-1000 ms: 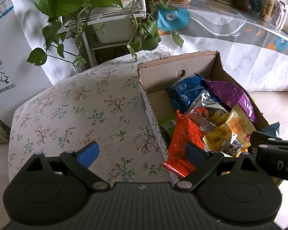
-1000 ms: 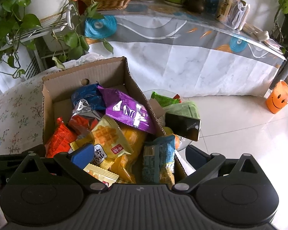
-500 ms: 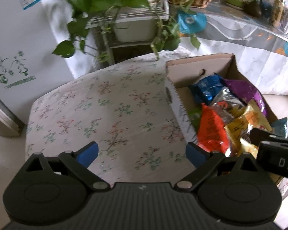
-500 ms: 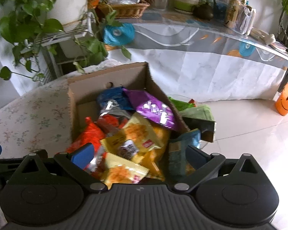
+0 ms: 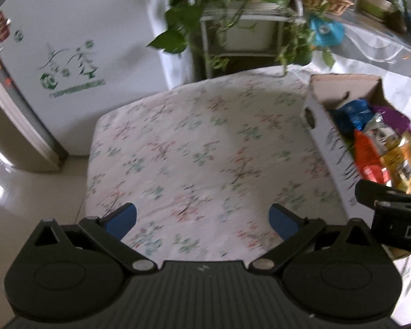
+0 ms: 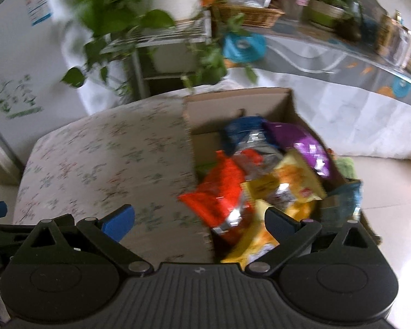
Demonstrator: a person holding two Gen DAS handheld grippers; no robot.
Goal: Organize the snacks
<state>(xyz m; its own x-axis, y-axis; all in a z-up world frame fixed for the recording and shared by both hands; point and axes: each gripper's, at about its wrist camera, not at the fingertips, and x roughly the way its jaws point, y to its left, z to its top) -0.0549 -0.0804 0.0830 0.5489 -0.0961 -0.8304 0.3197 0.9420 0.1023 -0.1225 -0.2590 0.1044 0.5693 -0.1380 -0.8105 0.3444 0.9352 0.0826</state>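
Both sets of fingers spread wide and empty, left gripper (image 5: pixel 202 216) over the floral counter (image 5: pixel 194 148), right gripper (image 6: pixel 200 216) near the heaped snack packets (image 6: pixel 263 181) in the cardboard box (image 6: pixel 233 104) (loosely piled): risks snagging two.

floral tablecloth (image 5: pixel 194 148), leafy plant (image 6: pixel 115 8), wicker basket (image 6: pixel 249 15)

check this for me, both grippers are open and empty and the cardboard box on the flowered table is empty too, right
Not quite. The left gripper and right gripper do have their jaws wide apart with nothing between them, but the cardboard box on the flowered table is not empty: the right wrist view shows it full of snack packets.
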